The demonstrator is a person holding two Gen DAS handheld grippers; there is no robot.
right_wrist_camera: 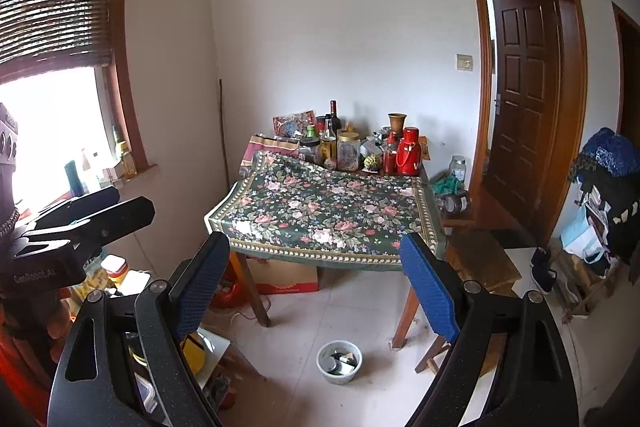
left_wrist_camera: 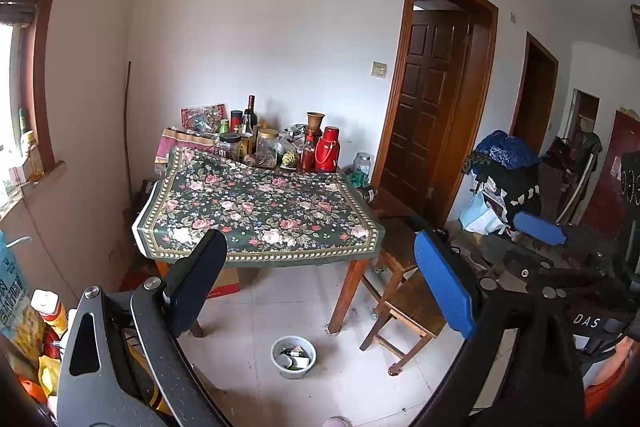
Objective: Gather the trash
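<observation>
Standing on the white tiled floor (left_wrist_camera: 280, 307), in front of the bench, a small white bucket (left_wrist_camera: 293, 357) is being seen from both wrist cameras; bits of trash are being held inside it, though what they are cannot be told. The bench (left_wrist_camera: 346, 291) is being covered by a dark green floral cloth (left_wrist_camera: 256, 211), and its far end is being crowded by bottles, jars, a red thermos (left_wrist_camera: 327, 149) and a brown vase (left_wrist_camera: 315, 121). A wooden stool (left_wrist_camera: 404, 311) is being kept just beside the bench leg on the right, near the open brown door (left_wrist_camera: 424, 115).

The left gripper (left_wrist_camera: 324, 287) is being held above the floor with its jaws spread wide, and nothing is being gripped between them; the bucket is being framed in the gap, well beyond the fingertips. The right gripper (right_wrist_camera: 316, 287) is being held likewise, its jaws wide apart and empty, with the same bucket (right_wrist_camera: 339, 361) lying ahead and below. Each gripper is being caught at the edge of the other's view: the right one at the right margin of the left wrist view, the left one at the left margin of the right wrist view, beside the bright window (right_wrist_camera: 48, 131).
</observation>
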